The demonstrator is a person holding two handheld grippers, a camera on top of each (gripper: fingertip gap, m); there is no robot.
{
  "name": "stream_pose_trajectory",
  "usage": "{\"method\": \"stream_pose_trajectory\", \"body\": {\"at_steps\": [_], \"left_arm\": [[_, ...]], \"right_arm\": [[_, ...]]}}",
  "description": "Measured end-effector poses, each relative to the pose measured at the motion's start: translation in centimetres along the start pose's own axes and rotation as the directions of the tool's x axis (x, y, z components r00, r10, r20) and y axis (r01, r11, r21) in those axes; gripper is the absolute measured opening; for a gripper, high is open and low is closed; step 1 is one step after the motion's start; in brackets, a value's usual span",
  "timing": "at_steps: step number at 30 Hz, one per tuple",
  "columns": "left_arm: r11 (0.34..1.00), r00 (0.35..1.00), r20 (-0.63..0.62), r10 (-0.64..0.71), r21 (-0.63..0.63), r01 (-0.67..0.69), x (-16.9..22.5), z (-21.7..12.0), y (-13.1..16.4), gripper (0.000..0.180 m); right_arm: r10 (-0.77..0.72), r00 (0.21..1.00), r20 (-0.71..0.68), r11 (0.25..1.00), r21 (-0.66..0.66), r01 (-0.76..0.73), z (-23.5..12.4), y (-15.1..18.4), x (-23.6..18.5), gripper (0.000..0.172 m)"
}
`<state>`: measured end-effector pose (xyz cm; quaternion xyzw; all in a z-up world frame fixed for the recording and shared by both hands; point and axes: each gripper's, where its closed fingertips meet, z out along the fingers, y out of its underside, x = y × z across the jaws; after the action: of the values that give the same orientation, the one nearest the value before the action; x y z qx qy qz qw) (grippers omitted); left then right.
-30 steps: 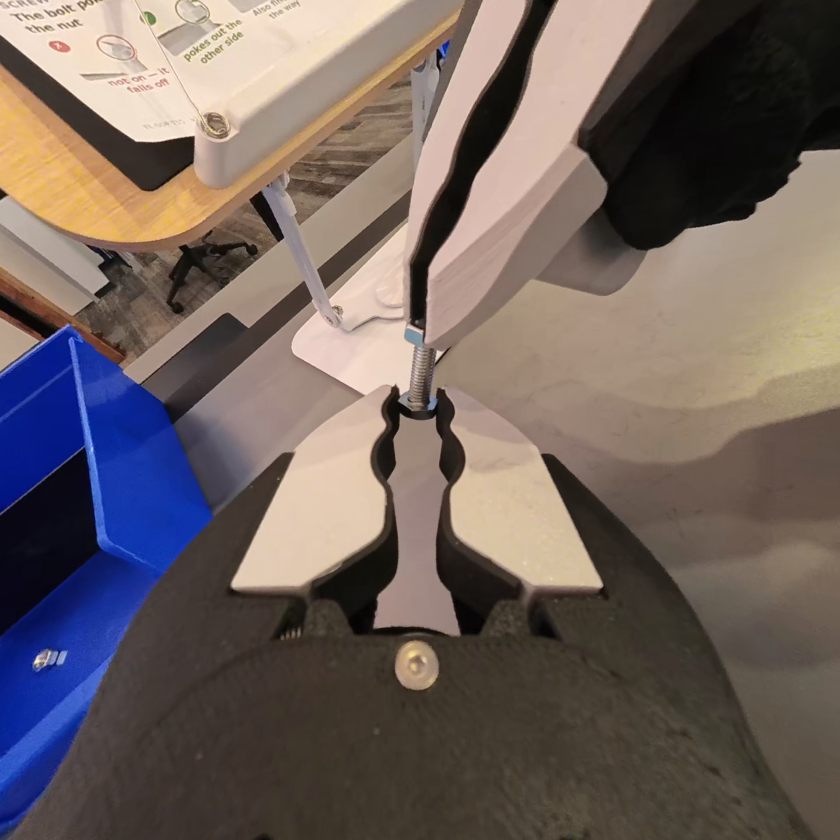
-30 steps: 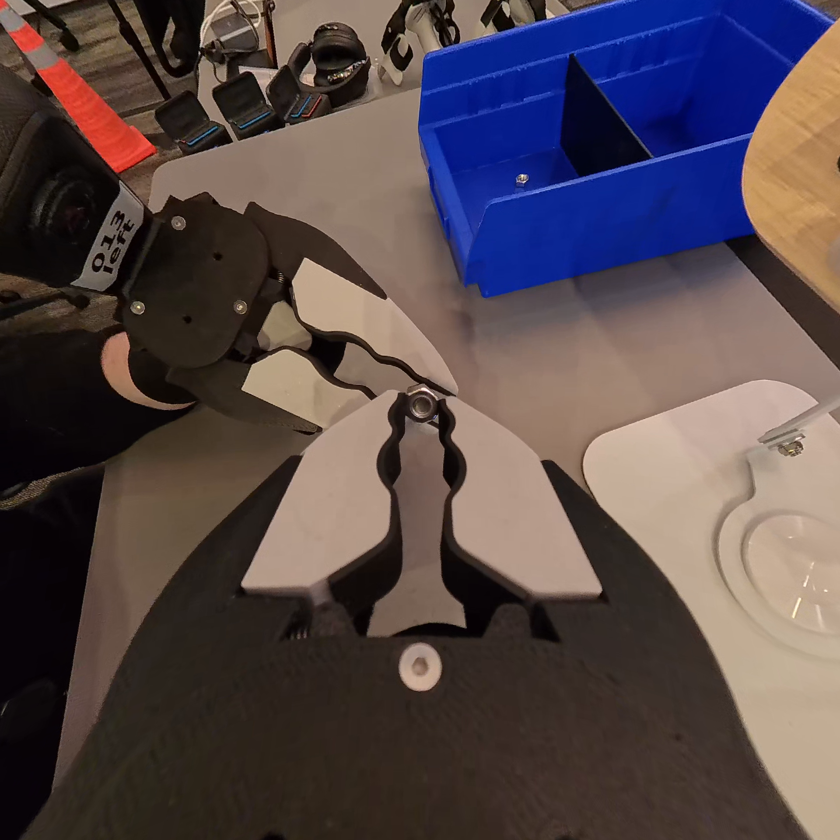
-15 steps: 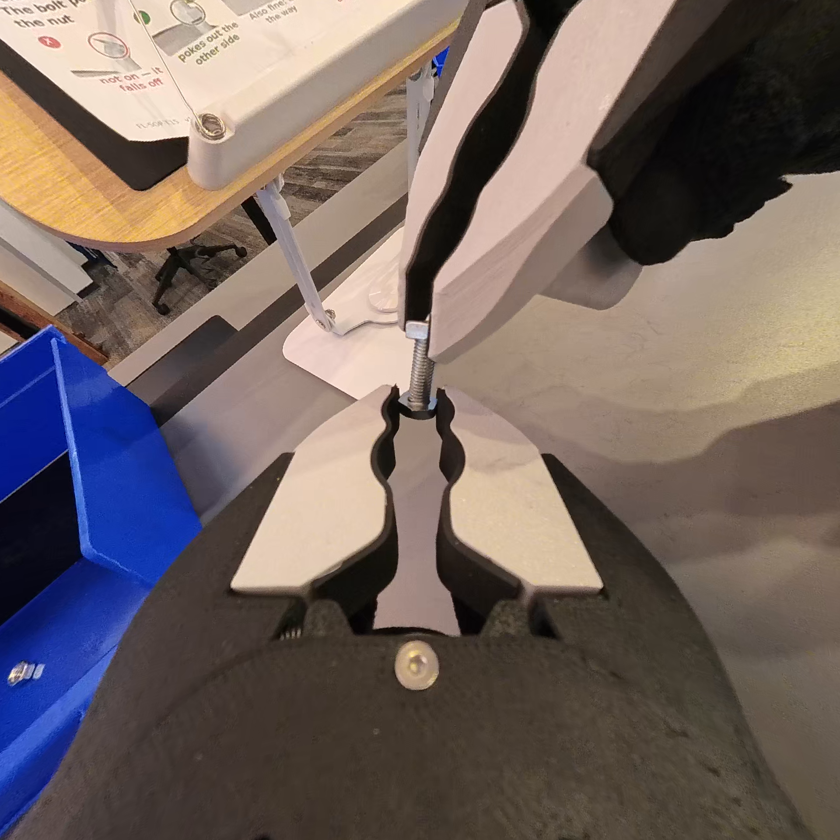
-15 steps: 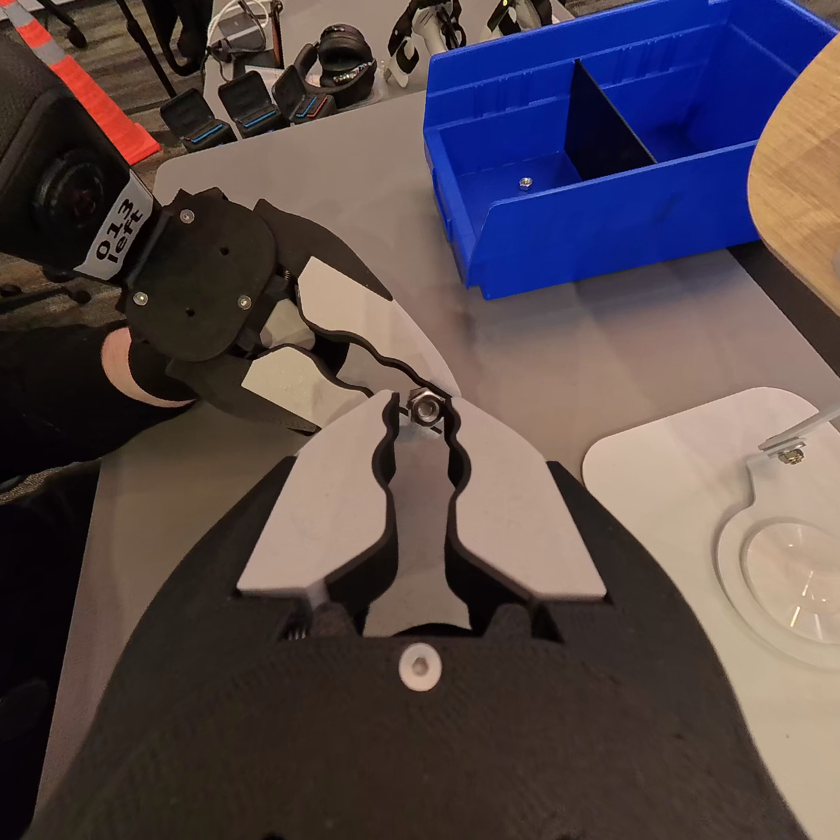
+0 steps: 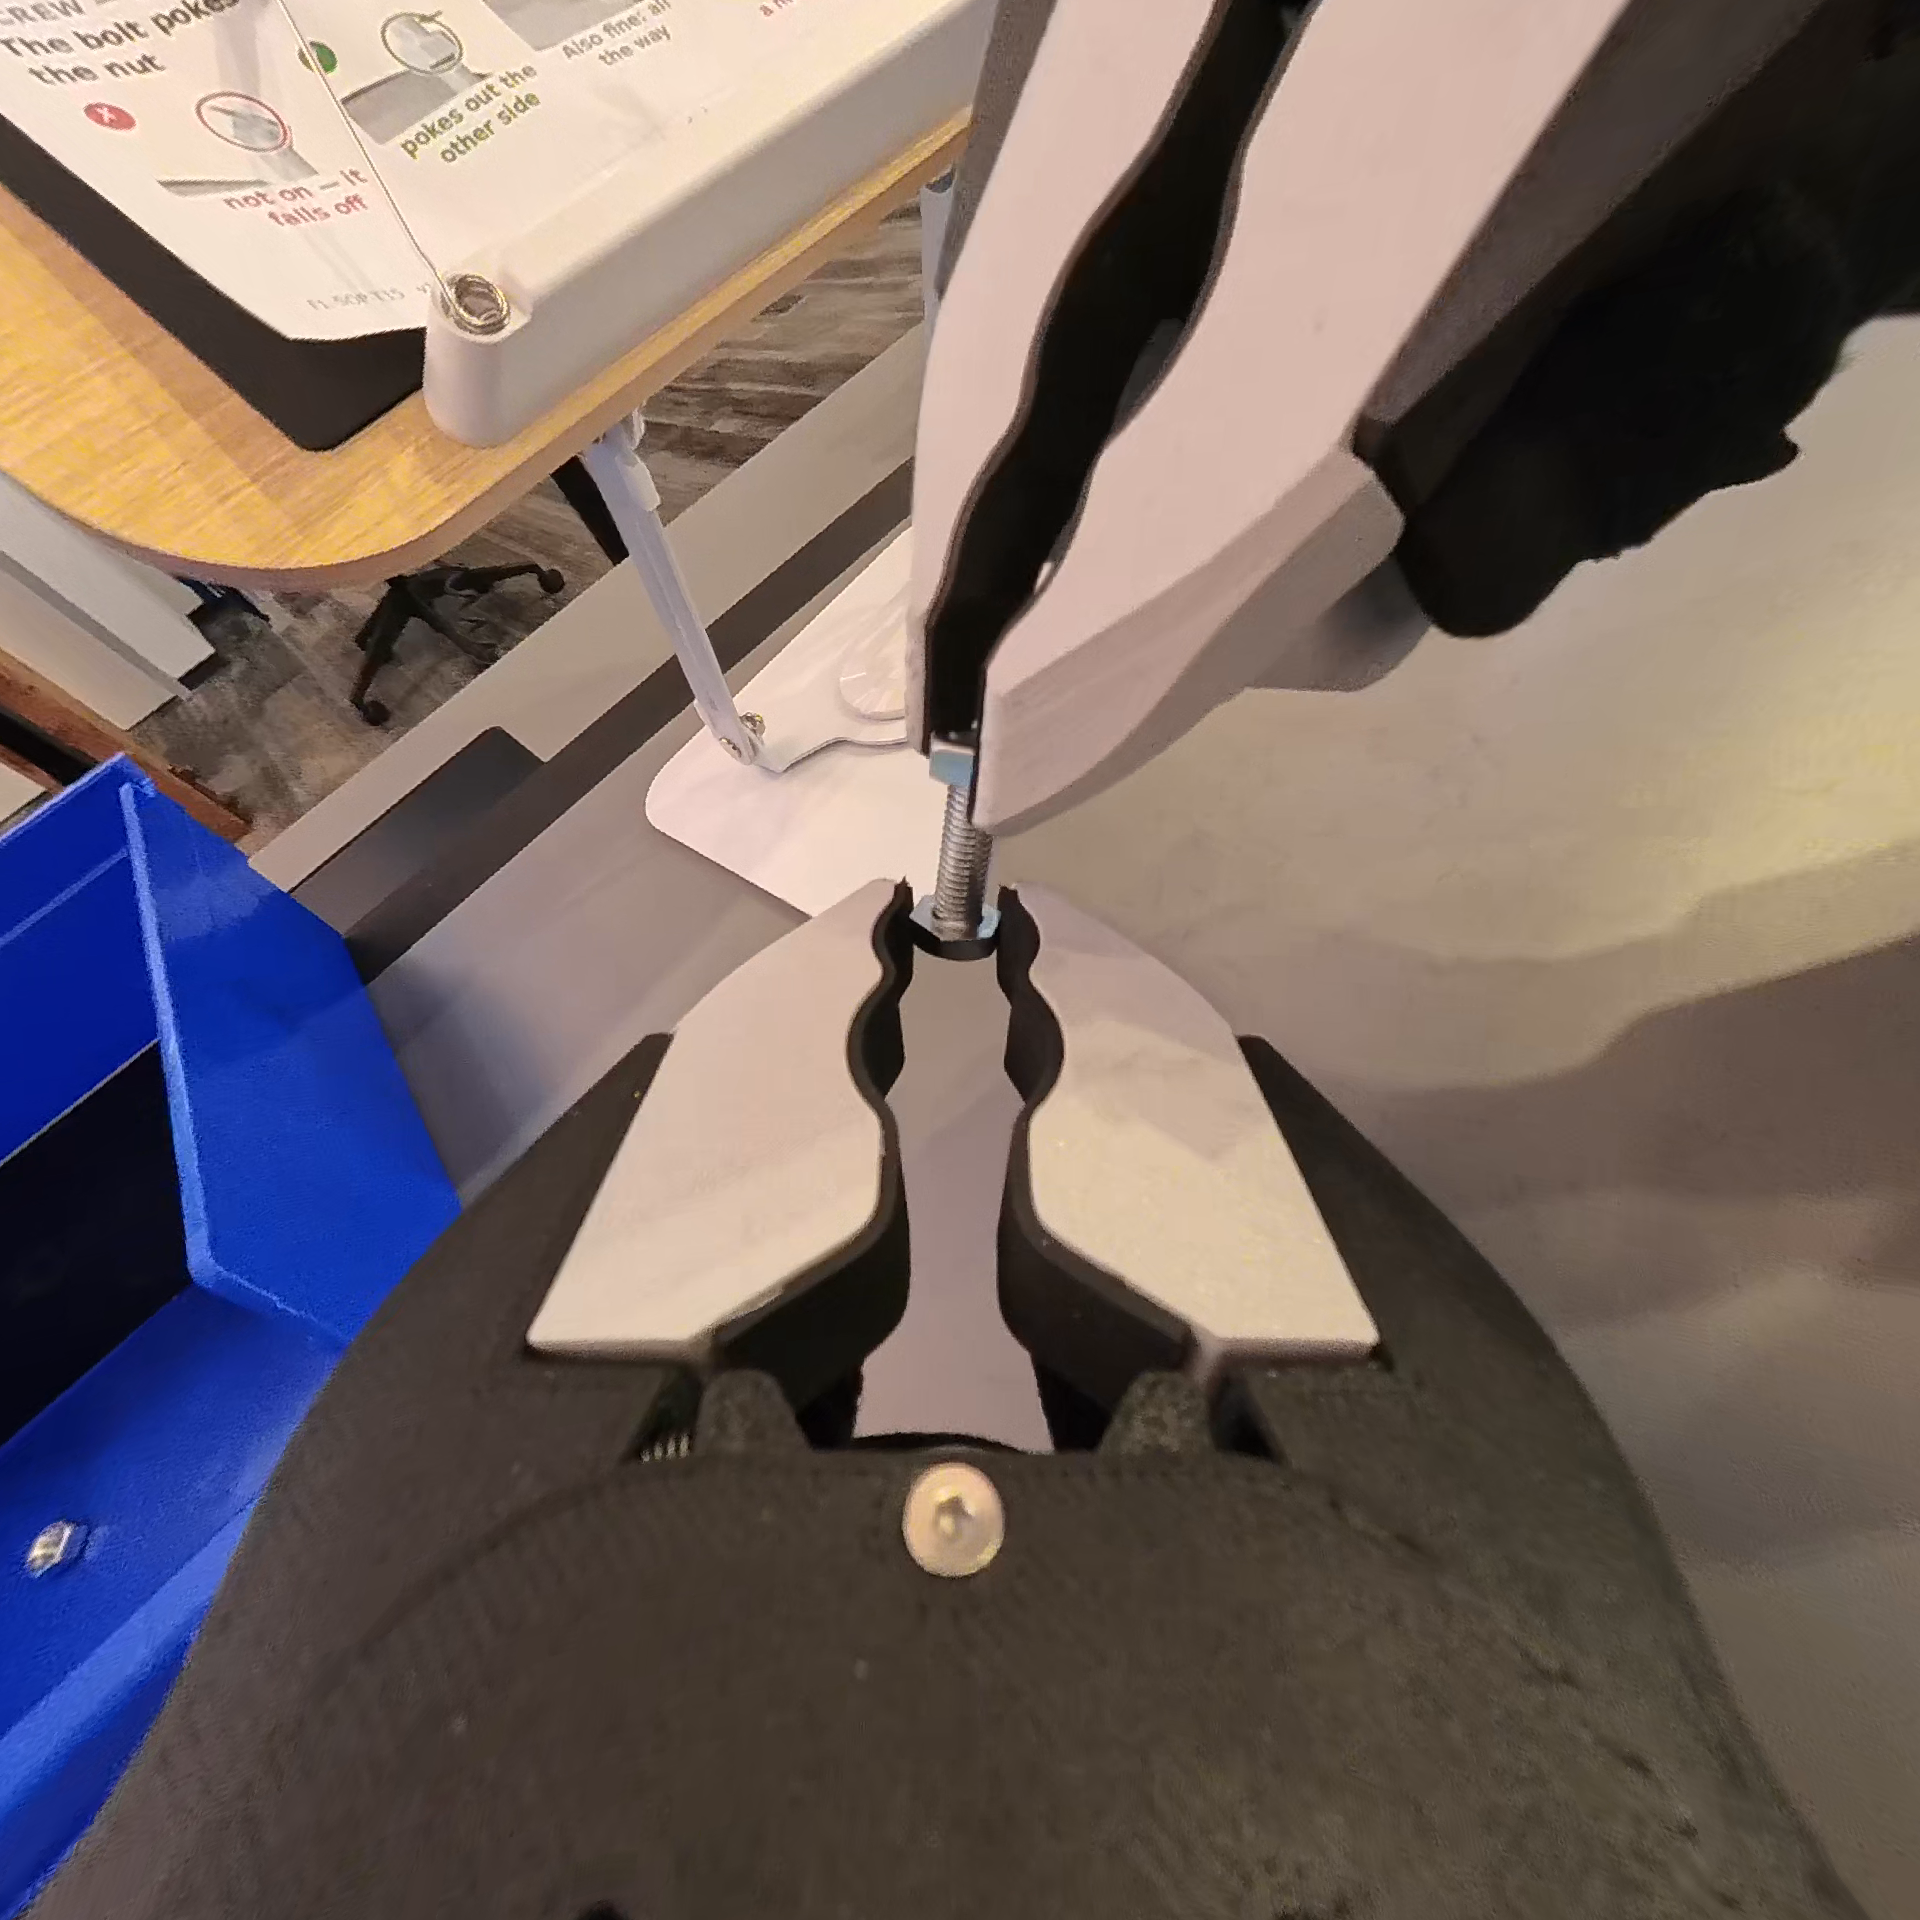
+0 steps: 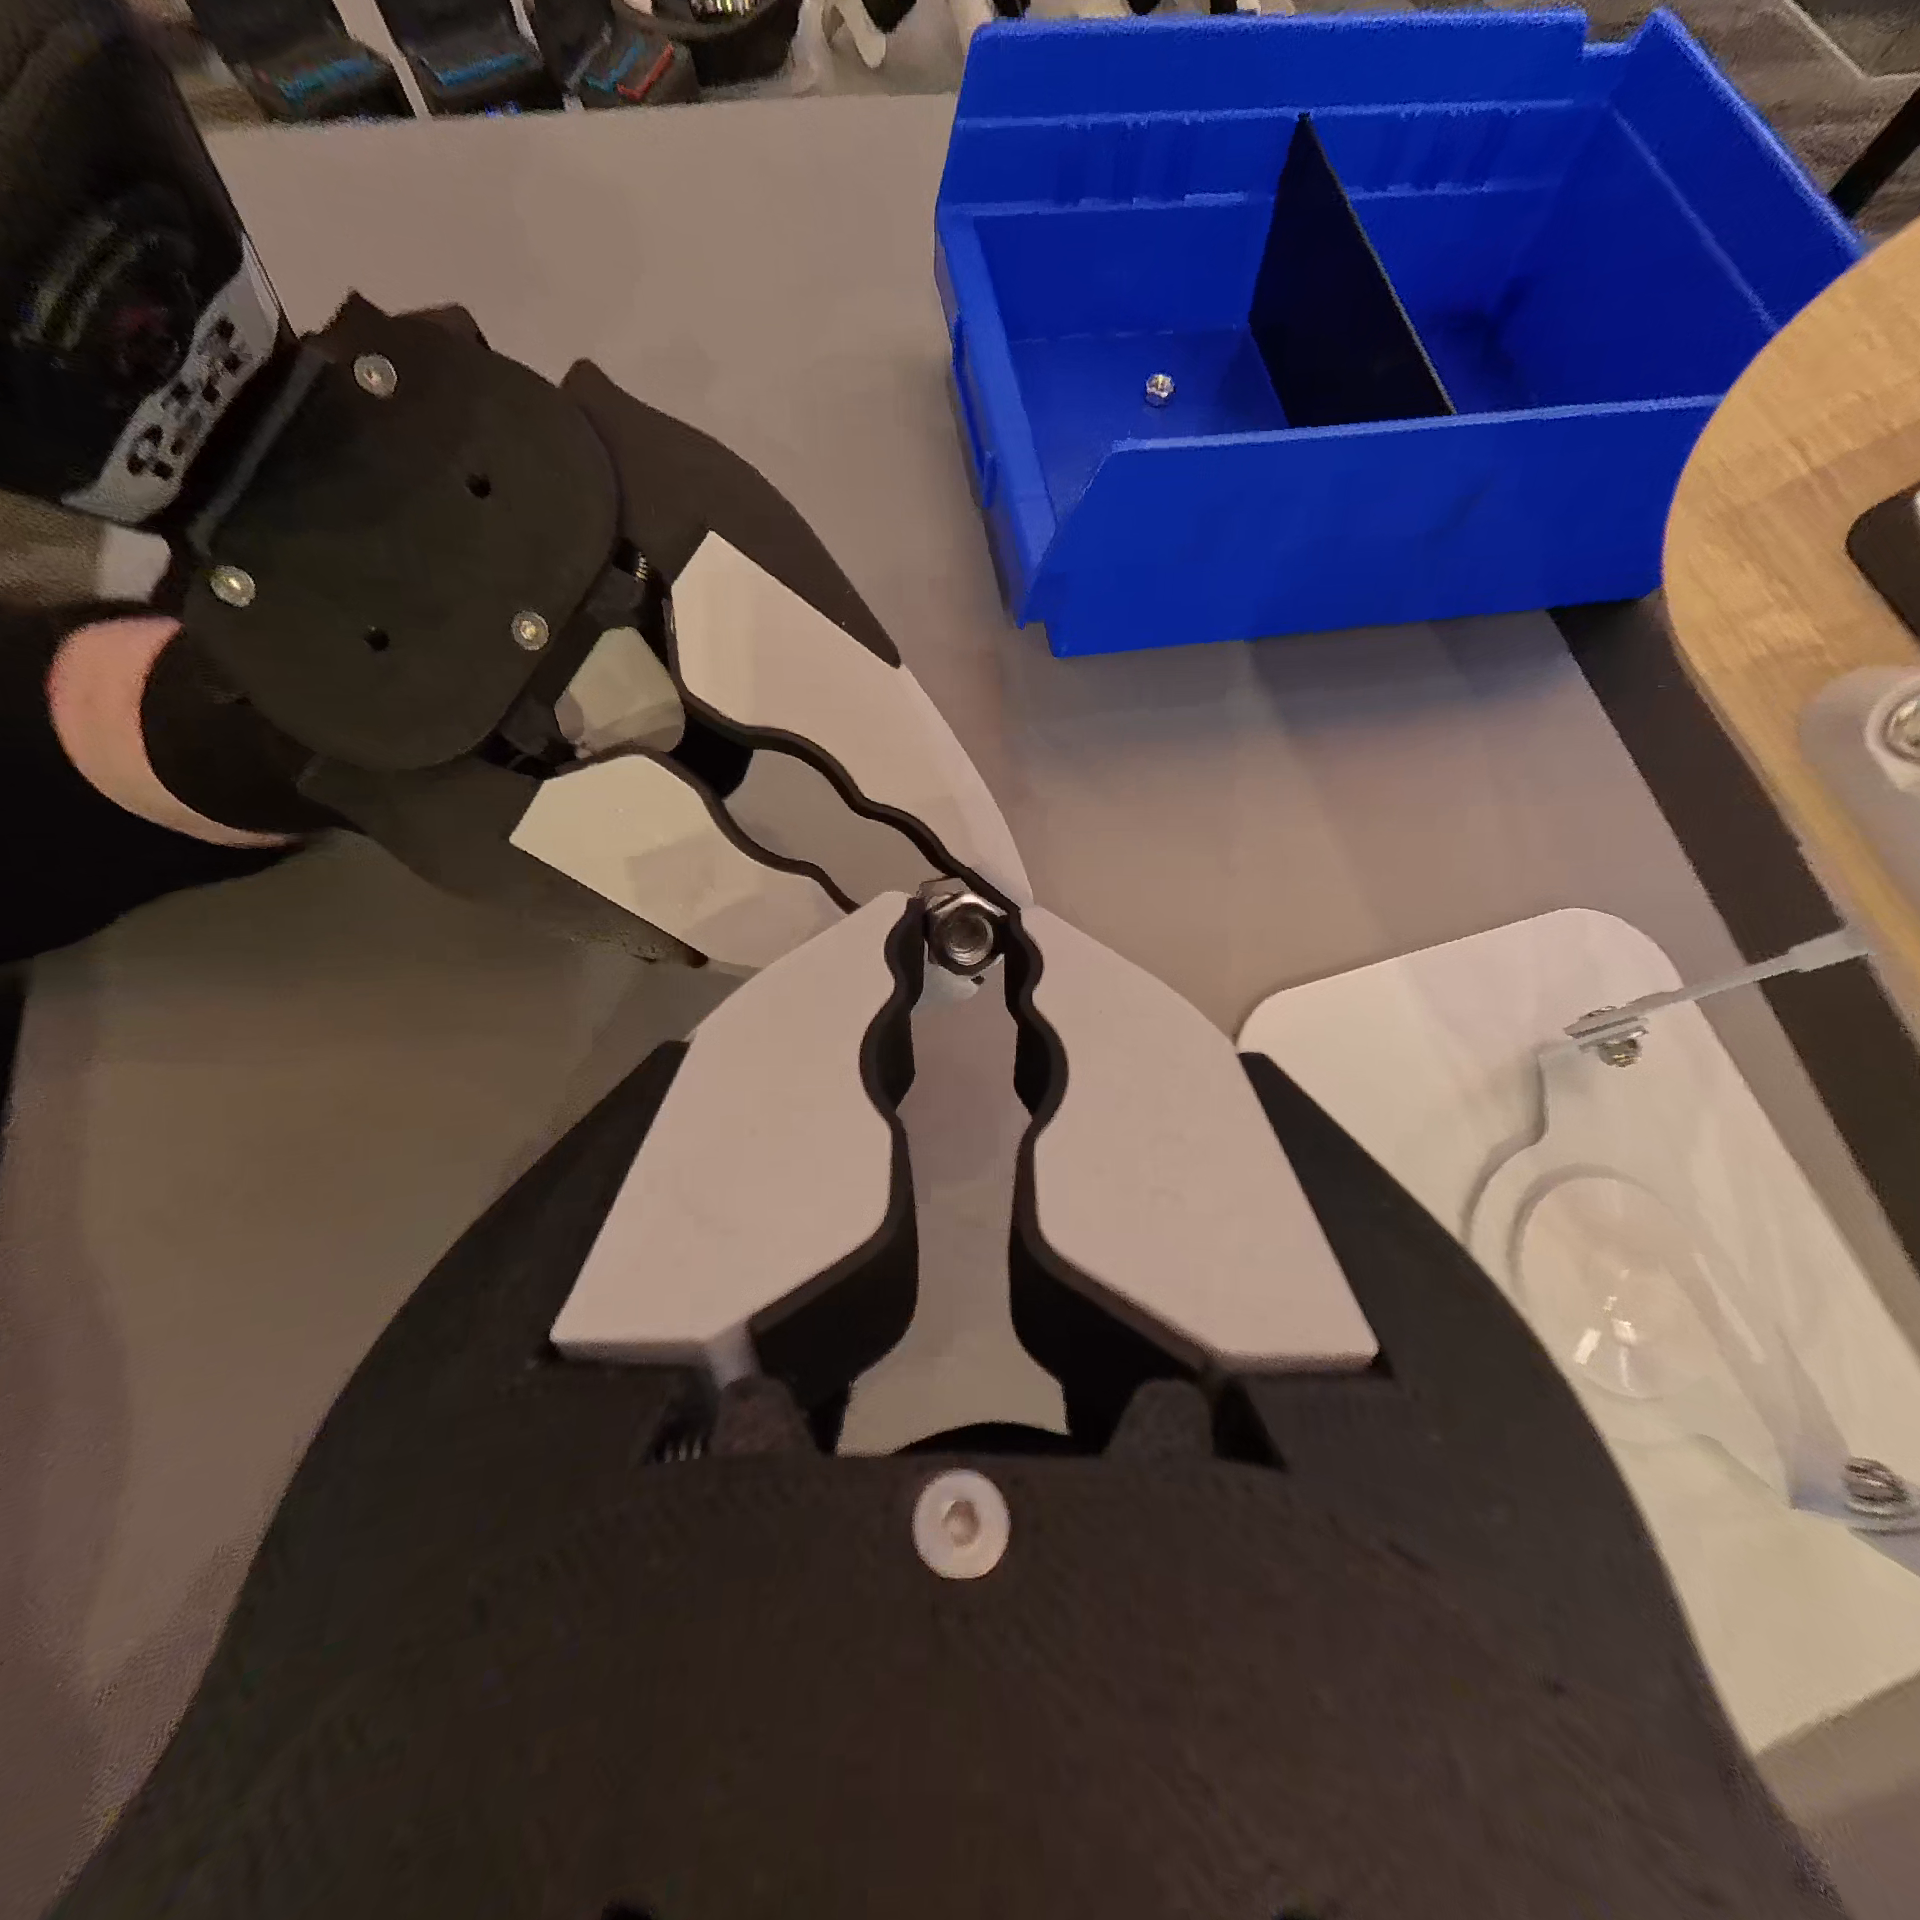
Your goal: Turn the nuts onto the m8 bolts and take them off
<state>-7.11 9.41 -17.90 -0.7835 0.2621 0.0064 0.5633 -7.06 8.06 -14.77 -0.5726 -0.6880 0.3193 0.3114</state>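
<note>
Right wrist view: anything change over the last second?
The right claw rolled a little about the bolt: in its own view the blue bin turned clockwise. Midway it seemed to ease its grip on the nut, then closed on it again. The nut shows no clear travel along the thread. Unchanged: the left claw clamps the bolt head, and the spare nut lies in the bin.

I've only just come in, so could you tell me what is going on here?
A person works two handheld grippers over a grey table. The left gripper grips a bolt by its head, and the right gripper pinches a nut at the tip of the thread. A spare nut lies in the blue bin.
</note>
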Motion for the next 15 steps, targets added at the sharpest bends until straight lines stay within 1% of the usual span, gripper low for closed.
{"method": "stream_pose_trajectory", "body": {"at_steps": [4, 6, 10, 15], "left_arm": [[1.0, 1.0, 0.01, 0.022, -0.015, -0.022, 0.11, 0.09, 0.13, 0.015], [1.0, 1.0, 0.014, 0.023, -0.011, -0.023, 0.04, 0.02, 0.06, 0.015], [0.999, 0.999, 0.038, 0.034, -0.018, -0.033, -0.16, 0.01, 0.08, 0.015], [1.0, 0.998, 0.063, 0.017, -0.022, -0.016, -0.34, 0.19, 0.08, 0.015]], "right_arm": [[-0.156, 0.985, -0.074, 0.983, -0.105, 0.148, 0.05, 0.34, 0.01, 0.014], [-0.193, 0.978, -0.084, 0.974, -0.135, 0.181, 0.01, 0.33, 0.01, 0.014], [-0.174, 0.981, -0.082, 0.977, -0.139, 0.162, 0.08, 0.31, 0.1, 0.014], [-0.105, 0.989, -0.102, 0.99, -0.101, 0.095, 0.13, 0.33, 0.47, 0.014]]}}
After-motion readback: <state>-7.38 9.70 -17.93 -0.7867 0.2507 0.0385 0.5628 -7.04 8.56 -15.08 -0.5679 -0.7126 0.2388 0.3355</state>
